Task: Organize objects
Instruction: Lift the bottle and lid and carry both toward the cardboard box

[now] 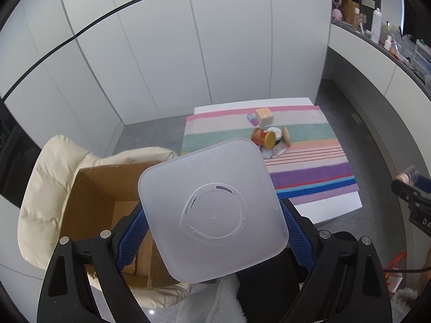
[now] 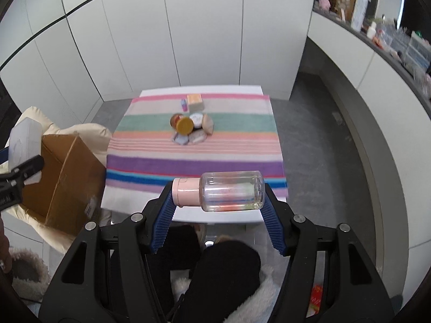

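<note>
My left gripper (image 1: 212, 215) is shut on a translucent white square container (image 1: 212, 188), its base turned toward the camera, with the blue pads (image 1: 132, 242) on both sides. It hangs beside an open cardboard box (image 1: 107, 188). My right gripper (image 2: 218, 191) is shut on a clear bottle with a pink cap (image 2: 229, 193), which lies crosswise over the near edge of the table. On the striped cloth (image 2: 194, 158) sits a small pile: a yellow-lidded jar (image 2: 184, 125), round compacts, a beige cube box (image 2: 195, 101) and a purple tube (image 2: 184, 105).
The cardboard box (image 2: 67, 177) rests on a cream padded cushion (image 1: 45, 188) left of the table. White wall panels stand behind. A shelf crowded with bottles (image 1: 377, 27) runs along the upper right. A person's dark trouser legs (image 2: 223, 269) are below the grippers.
</note>
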Tool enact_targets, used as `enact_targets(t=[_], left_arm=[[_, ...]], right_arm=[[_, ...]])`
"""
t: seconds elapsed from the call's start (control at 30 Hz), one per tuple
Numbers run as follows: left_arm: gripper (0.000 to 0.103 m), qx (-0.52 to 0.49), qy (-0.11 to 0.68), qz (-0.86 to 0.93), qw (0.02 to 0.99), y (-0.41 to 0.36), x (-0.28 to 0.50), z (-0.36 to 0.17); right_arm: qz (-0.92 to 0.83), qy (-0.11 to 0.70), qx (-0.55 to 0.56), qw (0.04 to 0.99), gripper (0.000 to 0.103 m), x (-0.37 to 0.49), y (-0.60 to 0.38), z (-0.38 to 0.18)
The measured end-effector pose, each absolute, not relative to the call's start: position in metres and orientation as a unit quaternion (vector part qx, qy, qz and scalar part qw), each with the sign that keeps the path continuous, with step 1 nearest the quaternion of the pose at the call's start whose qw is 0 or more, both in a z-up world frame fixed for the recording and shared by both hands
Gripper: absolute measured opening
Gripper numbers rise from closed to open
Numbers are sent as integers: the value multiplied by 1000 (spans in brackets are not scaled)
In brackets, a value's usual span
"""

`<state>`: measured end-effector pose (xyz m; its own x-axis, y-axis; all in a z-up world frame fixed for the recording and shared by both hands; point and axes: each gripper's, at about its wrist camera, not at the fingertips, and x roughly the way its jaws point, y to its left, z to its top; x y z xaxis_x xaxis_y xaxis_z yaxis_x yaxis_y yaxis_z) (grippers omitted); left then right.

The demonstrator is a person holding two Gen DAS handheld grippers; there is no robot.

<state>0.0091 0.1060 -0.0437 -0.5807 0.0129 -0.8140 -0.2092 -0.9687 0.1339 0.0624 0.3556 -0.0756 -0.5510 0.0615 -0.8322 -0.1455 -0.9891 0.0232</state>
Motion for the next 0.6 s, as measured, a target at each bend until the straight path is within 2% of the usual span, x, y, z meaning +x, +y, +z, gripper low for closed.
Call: enact_targets(t=[0.6], left_arm=[[92,-474,86,875,47,87,-4,-57]], right_arm=[[872,58,-480,69,63,52,360,-86]])
